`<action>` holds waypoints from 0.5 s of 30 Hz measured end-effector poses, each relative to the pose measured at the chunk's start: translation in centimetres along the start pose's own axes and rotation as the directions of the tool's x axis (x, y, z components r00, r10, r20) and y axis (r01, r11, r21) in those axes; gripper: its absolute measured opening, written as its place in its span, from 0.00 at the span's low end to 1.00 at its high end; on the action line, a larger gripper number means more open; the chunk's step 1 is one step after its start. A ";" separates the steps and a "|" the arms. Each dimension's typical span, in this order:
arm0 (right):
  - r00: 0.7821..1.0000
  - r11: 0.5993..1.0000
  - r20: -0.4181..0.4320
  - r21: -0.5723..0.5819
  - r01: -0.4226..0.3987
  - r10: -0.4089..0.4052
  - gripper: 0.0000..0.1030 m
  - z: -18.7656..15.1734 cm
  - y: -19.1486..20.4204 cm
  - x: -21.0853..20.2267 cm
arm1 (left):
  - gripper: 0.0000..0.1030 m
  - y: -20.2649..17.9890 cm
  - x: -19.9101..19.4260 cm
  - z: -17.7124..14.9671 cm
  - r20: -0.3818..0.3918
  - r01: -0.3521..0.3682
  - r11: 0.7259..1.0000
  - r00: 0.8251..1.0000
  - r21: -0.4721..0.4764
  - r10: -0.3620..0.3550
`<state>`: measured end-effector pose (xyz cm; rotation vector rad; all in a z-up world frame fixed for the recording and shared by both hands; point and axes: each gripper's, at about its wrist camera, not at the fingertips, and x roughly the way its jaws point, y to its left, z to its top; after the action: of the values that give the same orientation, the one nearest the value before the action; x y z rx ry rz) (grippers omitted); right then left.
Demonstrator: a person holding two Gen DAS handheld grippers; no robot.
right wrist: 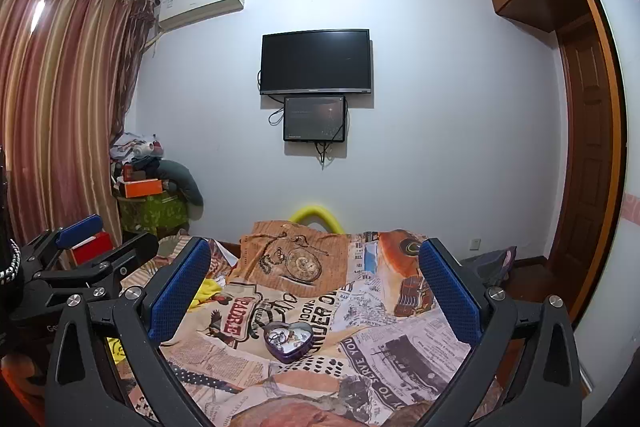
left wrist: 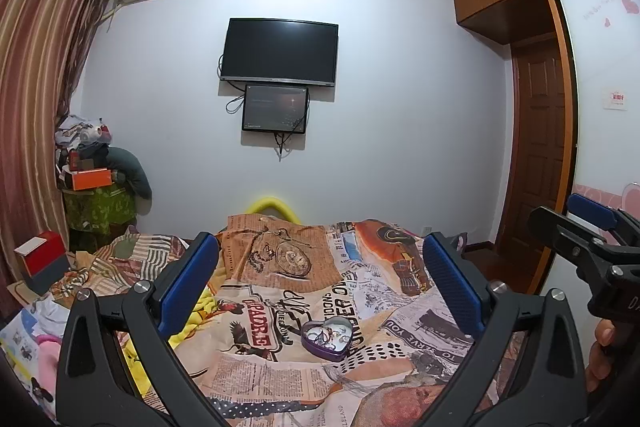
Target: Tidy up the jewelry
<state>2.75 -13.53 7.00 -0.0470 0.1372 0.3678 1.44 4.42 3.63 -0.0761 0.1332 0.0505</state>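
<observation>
Your left hand-held gripper (left wrist: 320, 283) and right hand-held gripper (right wrist: 316, 283) hover wide open, empty, above the heart-shaped jewelry tin (left wrist: 327, 339) on the bed (left wrist: 400, 311).

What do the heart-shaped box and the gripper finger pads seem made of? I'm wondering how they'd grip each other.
The heart-shaped box looks like thin painted metal: purple outside, a shiny silvery inside that reflects light. It could be glossy plastic. The left gripper finger pads look like matte blue rubber or soft plastic with a fine dotted texture.
</observation>
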 end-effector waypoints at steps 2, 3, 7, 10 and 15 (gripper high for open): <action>1.000 1.000 -0.004 0.001 -0.002 0.002 1.00 0.0 -0.1 0.2 | 1.00 0.1 0.1 0.0 -0.002 0.002 1.000 1.000 -0.004 -0.002; 1.000 1.000 -0.006 0.002 -0.003 0.003 1.00 0.0 -0.2 0.3 | 1.00 0.1 0.1 0.0 -0.003 0.004 1.000 1.000 -0.006 -0.004; 1.000 1.000 -0.008 0.003 -0.005 0.005 1.00 0.0 -0.3 0.2 | 1.00 0.1 0.2 0.0 -0.008 0.011 1.000 1.000 -0.003 -0.011; 1.000 1.000 -0.006 0.004 -0.004 0.004 1.00 0.0 -0.3 0.2 | 1.00 0.1 0.3 0.0 -0.014 0.023 1.000 1.000 0.000 -0.023; 1.000 1.000 -0.006 0.007 -0.006 0.006 1.00 0.1 -0.4 0.2 | 1.00 0.3 0.3 0.0 -0.013 0.030 0.999 0.999 -0.009 -0.030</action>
<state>3.12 -13.82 7.04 -0.0412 0.1447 0.3729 1.73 4.68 3.53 -0.0875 0.1454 0.0203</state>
